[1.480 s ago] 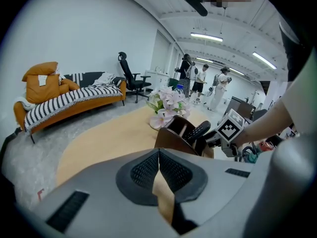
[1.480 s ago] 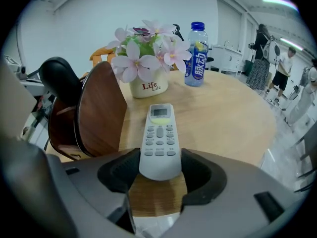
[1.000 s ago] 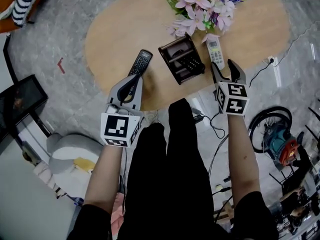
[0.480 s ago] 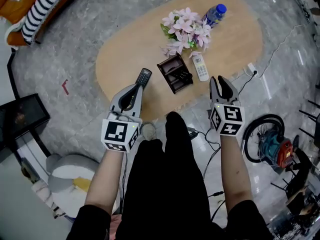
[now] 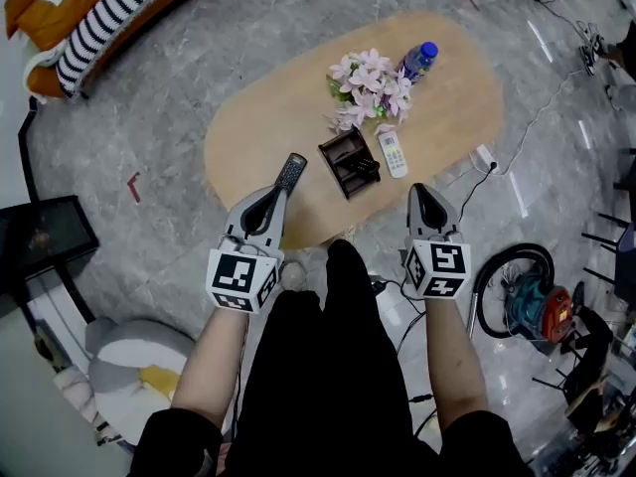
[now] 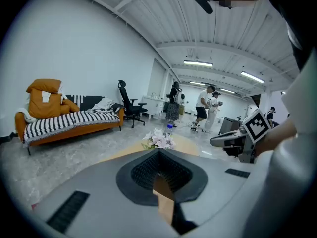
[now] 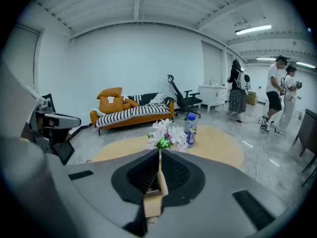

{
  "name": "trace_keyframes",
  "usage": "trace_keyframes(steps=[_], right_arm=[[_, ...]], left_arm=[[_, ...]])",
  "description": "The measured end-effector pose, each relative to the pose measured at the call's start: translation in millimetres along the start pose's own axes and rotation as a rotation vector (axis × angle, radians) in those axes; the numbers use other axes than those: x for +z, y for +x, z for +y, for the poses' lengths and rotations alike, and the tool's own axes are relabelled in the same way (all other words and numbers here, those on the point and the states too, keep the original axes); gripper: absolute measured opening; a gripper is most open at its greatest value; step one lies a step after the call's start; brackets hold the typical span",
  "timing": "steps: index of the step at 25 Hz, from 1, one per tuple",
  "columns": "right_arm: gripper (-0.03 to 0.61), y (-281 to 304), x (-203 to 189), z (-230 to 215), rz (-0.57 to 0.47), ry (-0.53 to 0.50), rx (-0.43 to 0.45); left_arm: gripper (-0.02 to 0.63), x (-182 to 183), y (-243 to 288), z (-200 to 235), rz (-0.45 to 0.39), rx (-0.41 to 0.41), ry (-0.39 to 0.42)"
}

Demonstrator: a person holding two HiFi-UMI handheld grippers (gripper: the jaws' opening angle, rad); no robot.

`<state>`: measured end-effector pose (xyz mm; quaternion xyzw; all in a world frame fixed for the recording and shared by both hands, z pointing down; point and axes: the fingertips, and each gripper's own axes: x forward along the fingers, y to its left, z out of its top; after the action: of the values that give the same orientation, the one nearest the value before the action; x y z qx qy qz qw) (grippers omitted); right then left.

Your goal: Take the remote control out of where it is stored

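Lettering on the bottle (image 5: pixel 417 61) is unreadable. Left gripper (image 5: pixel 274 193) is pressed together, empty; right gripper (image 5: pixel 422 189) has just been closing, nothing between its jaws. Open floor (image 5: pixel 179 207) surrounds the oval table (image 5: pixel 258 127).

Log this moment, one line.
left gripper shut, empty; right gripper just closed, empty; black remote on table; white remote beside holder

Flowers (image 5: pixel 370 87) beside bottle (image 5: pixel 417 62) — striped sofa (image 5: pixel 99 18)

Left arm (image 5: pixel 214 361) and right arm (image 5: pixel 452 356) out front, left gripper (image 5: pixel 276 193) tipped downward, fingers pressed together, empty, right gripper (image 5: pixel 422 191) fingers just closing, nothing between.
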<state>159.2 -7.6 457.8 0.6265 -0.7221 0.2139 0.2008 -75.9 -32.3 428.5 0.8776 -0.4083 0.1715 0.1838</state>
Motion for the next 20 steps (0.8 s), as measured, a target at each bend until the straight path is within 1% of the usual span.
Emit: trace_keyframes(steps=[6,12,16,17,20], right_arm=[[0.023,6,-4,13,0.028,-0.018,0.023],[0.023,20,-15,18,0.069,-0.022,0.058],[0.026,34,-23,24,0.119,-0.049,0.106],[0.032,39,-26,27,0.137,-0.064,0.125],[0.128,55,-41,38,0.208,-0.111,0.19]], left_arm=[[0.006,1,-3,3,-0.015,-0.005,-0.005],[0.006,-9,-2,11,0.0,0.013,-0.015],[0.006,-15,-1,19,0.015,0.03,-0.026],[0.006,-17,0,21,0.017,0.035,-0.031],[0.006,-22,2,27,0.025,0.051,-0.051]])
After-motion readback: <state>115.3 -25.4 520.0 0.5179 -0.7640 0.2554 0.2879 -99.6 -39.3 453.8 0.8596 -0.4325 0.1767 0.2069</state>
